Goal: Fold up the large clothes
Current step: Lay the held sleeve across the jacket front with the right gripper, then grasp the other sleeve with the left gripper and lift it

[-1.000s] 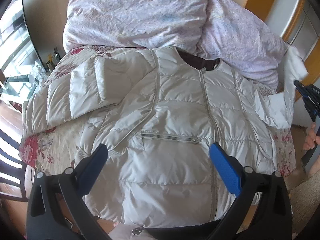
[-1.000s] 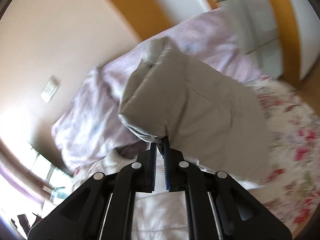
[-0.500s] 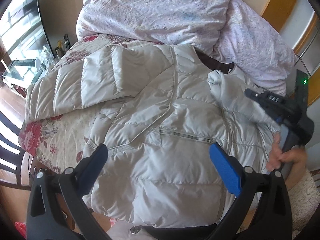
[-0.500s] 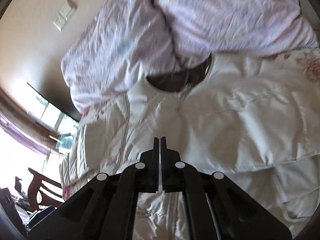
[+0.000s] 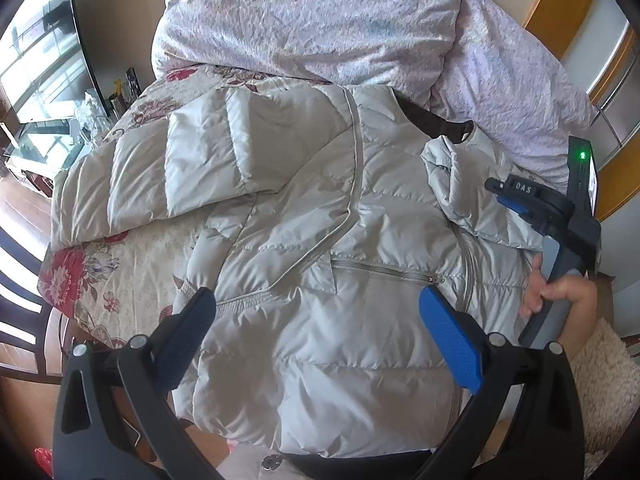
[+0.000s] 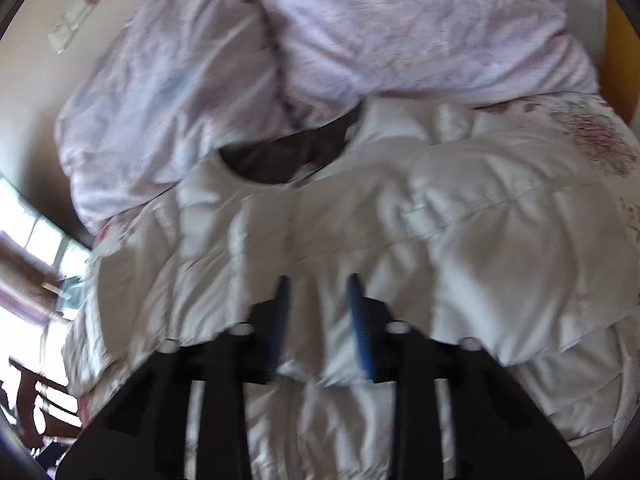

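A white puffer jacket (image 5: 320, 220) lies front-up on the bed, its dark collar lining (image 5: 436, 120) toward the pillows. Its left sleeve (image 5: 200, 168) lies out to the left, bent back on itself. The right sleeve (image 5: 460, 184) lies folded over the chest. My left gripper (image 5: 316, 300) hangs open over the jacket's lower half, holding nothing. My right gripper (image 5: 500, 194), held by a hand (image 5: 560, 292), sits at the folded sleeve. In the blurred right wrist view the right gripper (image 6: 319, 280) has its jaws opening, with jacket fabric (image 6: 320, 240) lying loose between them.
A crumpled pale pink quilt (image 5: 320, 20) is heaped at the head of the bed. The floral bedspread (image 5: 132, 264) shows at the left. A dark chair (image 5: 16, 320) stands by the bed's left edge. Orange wardrobe panels (image 5: 560, 8) rise at the right.
The right gripper swung the lifted sleeve down from the right onto the jacket's chest, and its shut jaws have parted. The left gripper moved slightly nearer the jacket, still open.
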A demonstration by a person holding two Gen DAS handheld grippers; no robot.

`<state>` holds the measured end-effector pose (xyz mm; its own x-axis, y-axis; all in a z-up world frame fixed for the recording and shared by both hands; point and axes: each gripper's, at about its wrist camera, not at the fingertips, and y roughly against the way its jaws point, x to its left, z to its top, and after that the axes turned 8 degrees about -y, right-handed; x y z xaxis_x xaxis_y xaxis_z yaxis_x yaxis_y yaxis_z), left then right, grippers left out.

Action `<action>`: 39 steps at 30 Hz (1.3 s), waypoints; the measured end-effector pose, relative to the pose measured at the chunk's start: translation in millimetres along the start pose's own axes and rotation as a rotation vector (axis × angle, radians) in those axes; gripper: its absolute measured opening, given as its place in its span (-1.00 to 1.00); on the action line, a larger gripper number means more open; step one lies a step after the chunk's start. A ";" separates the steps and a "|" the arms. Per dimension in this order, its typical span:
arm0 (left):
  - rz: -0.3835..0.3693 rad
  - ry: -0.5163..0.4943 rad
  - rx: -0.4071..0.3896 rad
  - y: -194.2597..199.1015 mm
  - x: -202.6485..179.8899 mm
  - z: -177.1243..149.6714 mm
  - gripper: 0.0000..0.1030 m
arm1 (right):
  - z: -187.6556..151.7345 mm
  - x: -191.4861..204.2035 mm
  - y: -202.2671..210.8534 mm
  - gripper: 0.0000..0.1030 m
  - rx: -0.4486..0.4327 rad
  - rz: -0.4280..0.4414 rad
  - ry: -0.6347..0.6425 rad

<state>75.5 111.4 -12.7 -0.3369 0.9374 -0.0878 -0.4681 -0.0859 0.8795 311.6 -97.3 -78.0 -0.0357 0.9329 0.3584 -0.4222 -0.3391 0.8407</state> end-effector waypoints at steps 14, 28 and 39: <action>-0.001 -0.019 0.018 -9.9 2.7 1.9 0.95 | -16.3 23.3 -47.6 -0.21 0.123 -0.159 0.175; 0.049 0.103 0.059 -29.1 46.2 2.2 0.95 | -17.3 34.0 -53.9 -0.21 0.198 -0.221 0.158; 0.096 0.394 0.137 -63.4 153.0 -5.2 0.95 | -20.8 39.3 -70.5 -0.21 0.216 -0.252 0.272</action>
<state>49.3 258.5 -84.4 -0.6728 0.7242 -0.1512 -0.3157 -0.0962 0.9440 321.1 -34.3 -131.7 -0.2052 0.9781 0.0350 -0.2502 -0.0870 0.9643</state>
